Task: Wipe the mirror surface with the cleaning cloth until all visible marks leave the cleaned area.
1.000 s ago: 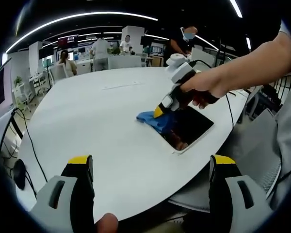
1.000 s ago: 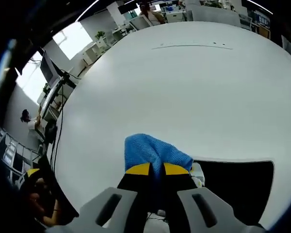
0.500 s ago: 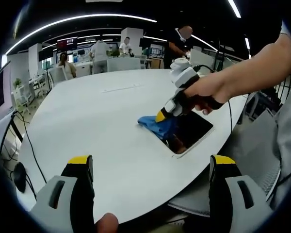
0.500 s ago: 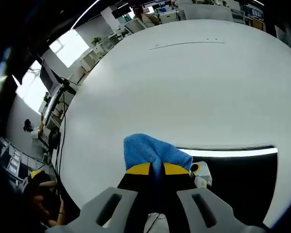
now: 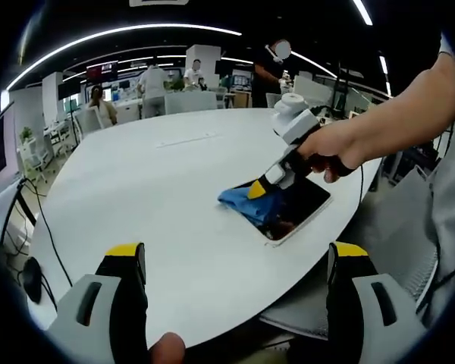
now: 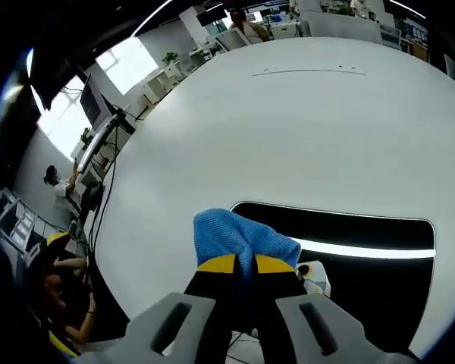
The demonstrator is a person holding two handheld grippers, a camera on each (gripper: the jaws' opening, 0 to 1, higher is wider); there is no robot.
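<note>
A dark rectangular mirror (image 5: 296, 208) with a white rim lies flat on the white table (image 5: 152, 197) near its right edge. My right gripper (image 5: 259, 187), held by a hand, is shut on a blue cleaning cloth (image 5: 239, 199) and presses it onto the mirror's left end. In the right gripper view the cloth (image 6: 239, 235) bunches above the shut yellow-tipped jaws of the right gripper (image 6: 245, 264), resting on the mirror (image 6: 356, 250), which reflects a ceiling light strip. My left gripper (image 5: 239, 258) hangs open over the near table edge, well short of the mirror.
The large white table (image 6: 303, 129) stretches far beyond the mirror. Cables (image 5: 42, 220) hang off its left side. A chair (image 5: 406, 227) stands by the right edge. Several people and desks (image 5: 159, 83) fill the office behind.
The right gripper has slid the cloth further onto the mirror, so more dark glass lies around the cloth. The left gripper has stayed put.
</note>
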